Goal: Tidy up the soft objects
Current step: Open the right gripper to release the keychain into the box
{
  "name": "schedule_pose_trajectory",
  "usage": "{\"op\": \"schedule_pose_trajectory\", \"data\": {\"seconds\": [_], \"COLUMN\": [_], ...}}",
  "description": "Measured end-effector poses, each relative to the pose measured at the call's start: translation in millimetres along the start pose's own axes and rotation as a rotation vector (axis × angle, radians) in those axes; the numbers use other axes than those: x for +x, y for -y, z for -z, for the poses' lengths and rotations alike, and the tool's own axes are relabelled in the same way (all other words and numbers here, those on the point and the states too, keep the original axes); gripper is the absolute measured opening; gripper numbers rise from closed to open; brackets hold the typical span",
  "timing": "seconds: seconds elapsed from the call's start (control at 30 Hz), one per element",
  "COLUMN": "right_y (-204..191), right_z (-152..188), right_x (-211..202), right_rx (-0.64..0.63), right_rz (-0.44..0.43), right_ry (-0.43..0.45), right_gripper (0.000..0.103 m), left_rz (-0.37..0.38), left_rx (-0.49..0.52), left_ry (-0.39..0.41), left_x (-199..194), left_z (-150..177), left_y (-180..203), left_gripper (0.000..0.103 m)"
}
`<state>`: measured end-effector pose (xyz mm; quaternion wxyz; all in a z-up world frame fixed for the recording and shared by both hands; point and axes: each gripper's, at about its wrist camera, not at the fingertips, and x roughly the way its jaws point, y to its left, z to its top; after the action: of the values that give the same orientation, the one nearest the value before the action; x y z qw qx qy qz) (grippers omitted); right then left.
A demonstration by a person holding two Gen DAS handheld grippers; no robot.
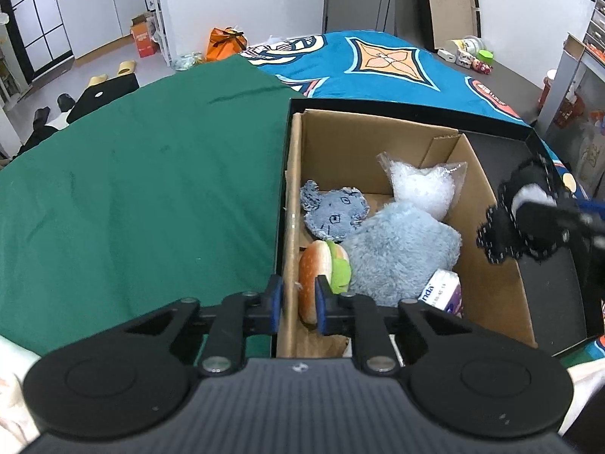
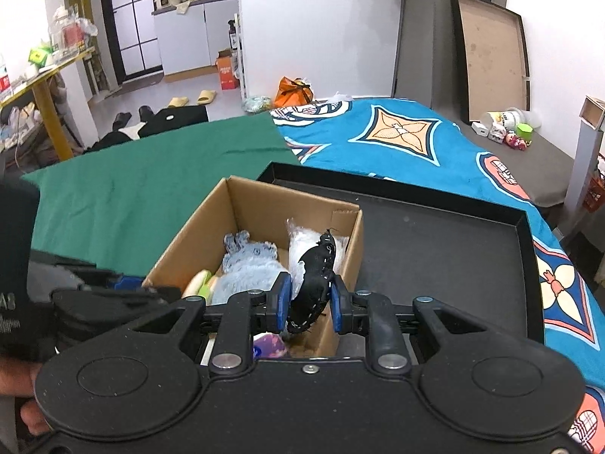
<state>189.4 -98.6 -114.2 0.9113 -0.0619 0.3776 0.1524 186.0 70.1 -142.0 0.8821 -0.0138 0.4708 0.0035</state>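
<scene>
An open cardboard box (image 1: 487,291) stands in a shallow black tray (image 2: 435,257) on the bed. Inside lie a burger toy (image 1: 315,276), a denim-blue patch toy (image 1: 332,213), a fluffy blue plush (image 1: 397,249), a clear bag of white filling (image 1: 419,189) and a tissue pack (image 1: 446,291). My left gripper (image 1: 298,297) straddles the box's left wall, its pads closed on that wall with the burger's bun edge pinched alongside. My right gripper (image 2: 308,295) is shut on a black soft toy with white stitching (image 2: 314,280), held above the box's right side.
A green cloth (image 1: 151,189) covers the bed left of the box, and a blue patterned blanket (image 2: 416,140) lies beyond and to the right. Small jars and figures (image 2: 506,128) sit on a grey surface at the far right. Slippers and an orange bag lie on the floor beyond.
</scene>
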Motion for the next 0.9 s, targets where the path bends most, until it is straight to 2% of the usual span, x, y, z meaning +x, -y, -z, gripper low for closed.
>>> {"op": "schedule_pose_trajectory", "data": {"seconds": [0.07,0.17,0.23,0.27,0.53,0.73,0.8,0.9], "right_y": [-2,-6,-9,-10,12,26,29,35], "right_z": [2,5,6,7,14,22,25,28], "right_x": [0,-3,-8,-11,-27,-39,-41,-46], "right_rx": [-0.004,-0.008,-0.011,-0.014,0.051,0.103,0.113,0.146], "right_rz": [0.006,-0.003,-0.007,-0.004,0.021,0.036,0.039,0.038], "right_ry": [-0.008,-0.020,-0.012,-0.005,0.002,-0.003,-0.002,-0.003], "right_gripper": [0.022,0.031,0.047,0.048,0.048,0.048,0.048,0.049], "left_rz": [0.003,0.004,0.007,0.008,-0.015,-0.026,-0.023,-0.022], "left_rx": [-0.003,-0.001,-0.005,-0.007,0.004,-0.015,-0.042,-0.043], "left_ry": [0.002,0.004,0.004,0.007,0.025,-0.009,-0.009,-0.010], "left_x": [0,-1,-1,-2,-12,-19,-26,-36], "left_z": [0,1,1,1,-1,-6,-5,-2], "left_y": [0,-1,-1,-1,-1,1,3,8], "left_gripper": [0.015,0.015,0.015,0.015,0.017,0.020,0.023,0.033]}}
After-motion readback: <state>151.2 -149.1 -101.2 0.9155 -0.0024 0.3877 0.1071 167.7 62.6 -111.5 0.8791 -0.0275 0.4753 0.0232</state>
